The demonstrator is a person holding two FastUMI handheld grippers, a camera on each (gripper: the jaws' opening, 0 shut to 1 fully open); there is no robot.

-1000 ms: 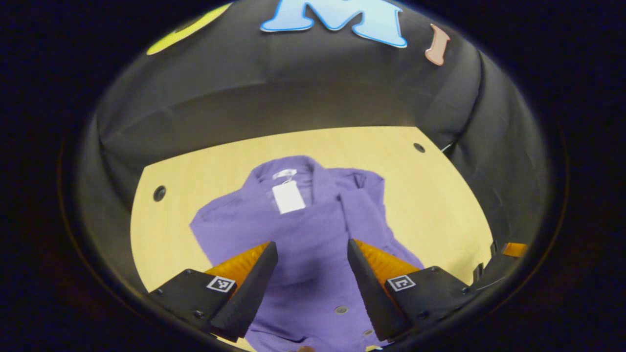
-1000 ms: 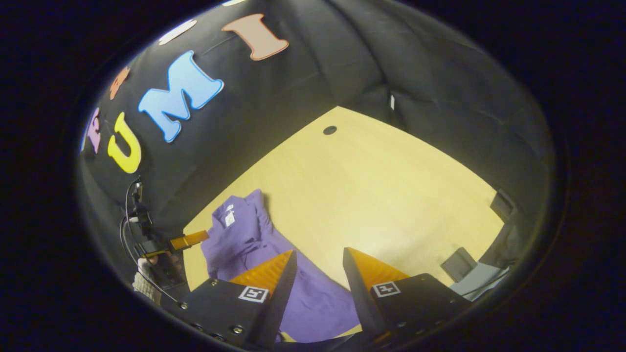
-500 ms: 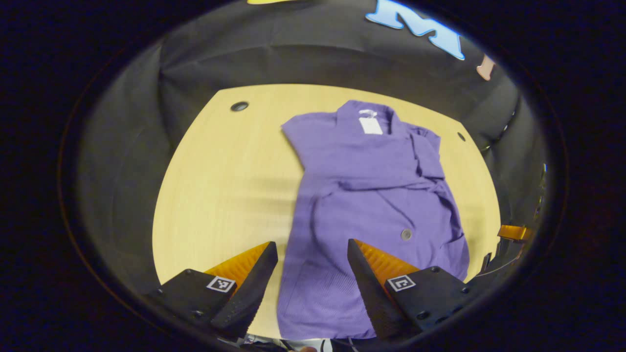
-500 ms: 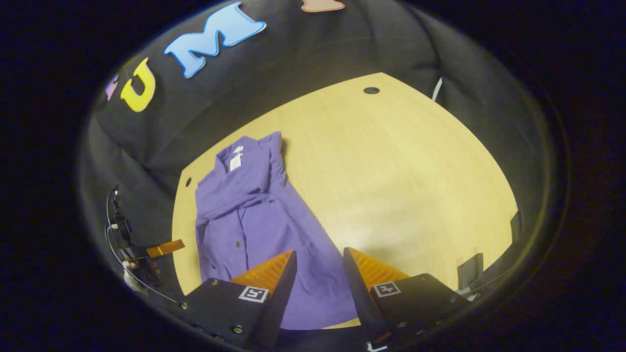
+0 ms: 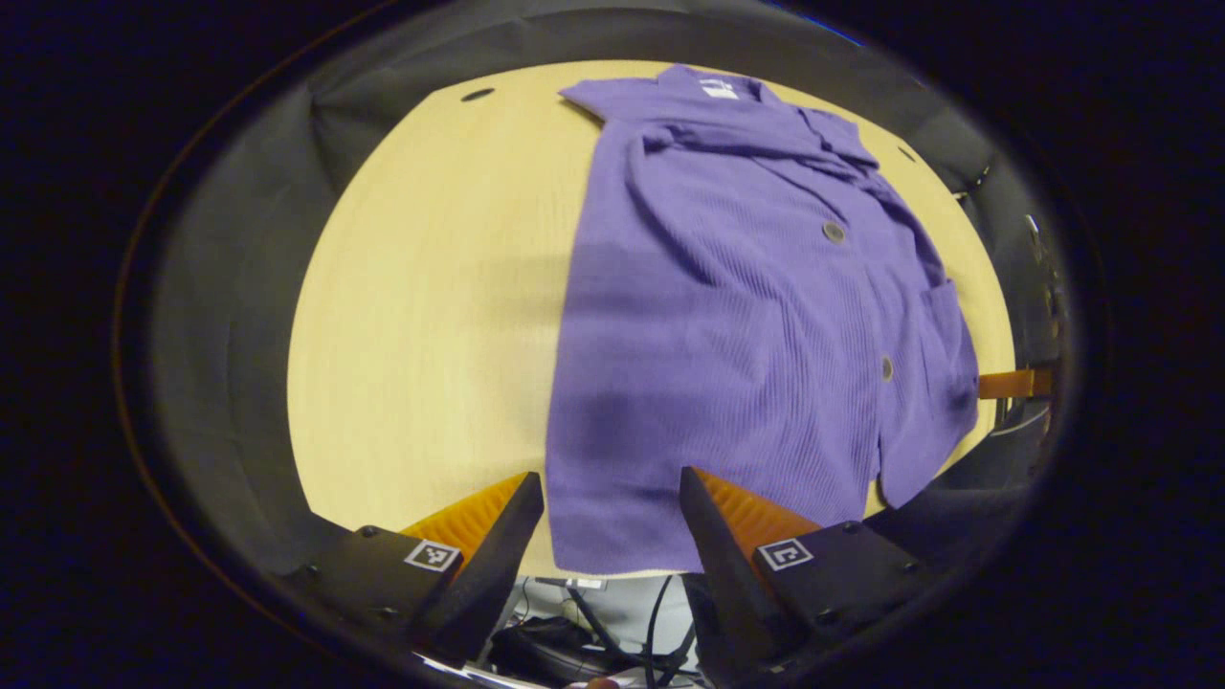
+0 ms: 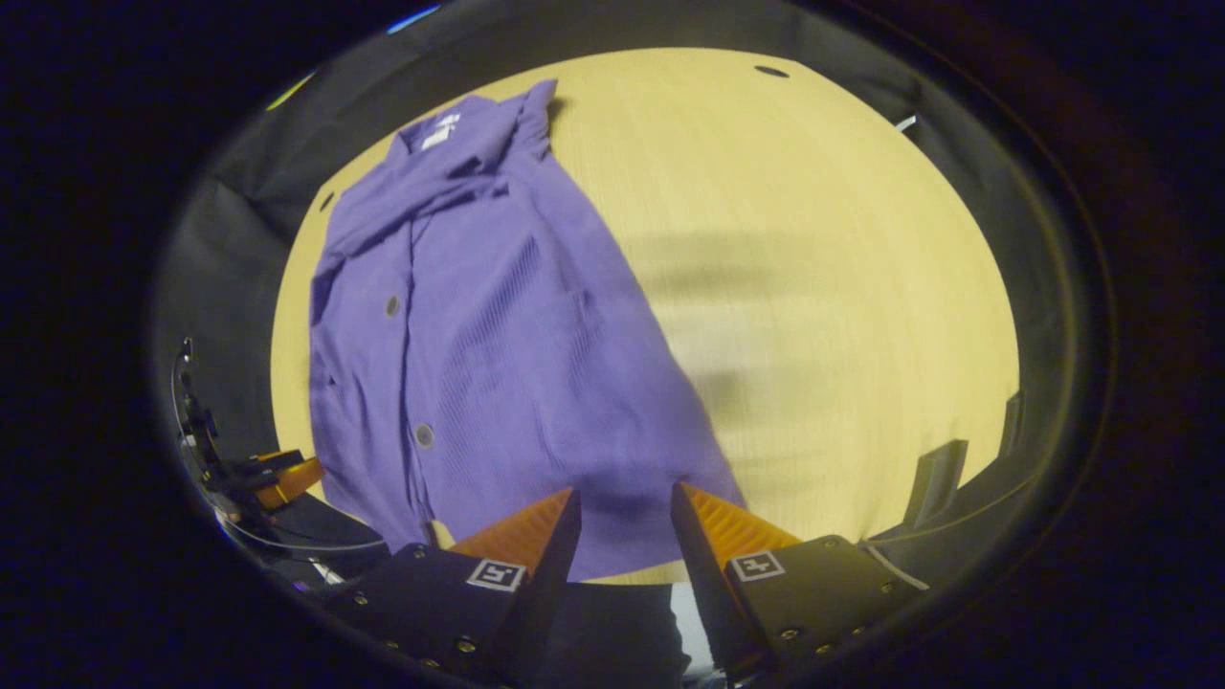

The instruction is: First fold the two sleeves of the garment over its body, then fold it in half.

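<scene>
- The purple button-up garment (image 5: 756, 316) lies flat on the wooden tabletop (image 5: 431, 287), collar at the far side and hem along the near edge.
- Both sleeves look folded in: a band of cloth lies across the chest just below the collar (image 5: 713, 86), and the body reads as a narrow rectangle. So the sleeve step seems done and the fold in half is the step in hand.
- The left tool (image 5: 611, 498) hangs over the near hem at its own corner of the garment, fingers spread apart with nothing between them.
- The right tool (image 6: 622, 512) is over the hem (image 6: 612, 555) at the opposite corner, likewise gaping and empty.
- In the right gripper view the left tool shows again, low at the left just beside the garment's edge.
- Next move, as I judge it: lower each tool onto its hem corner, pinch through all layers, then lift and carry the hem toward the collar together.
- Risk: the corner by the pocket (image 5: 943, 335) overhangs the tabletop edge, so a shallow pinch may catch one layer only and leave the fold skewed.
</scene>
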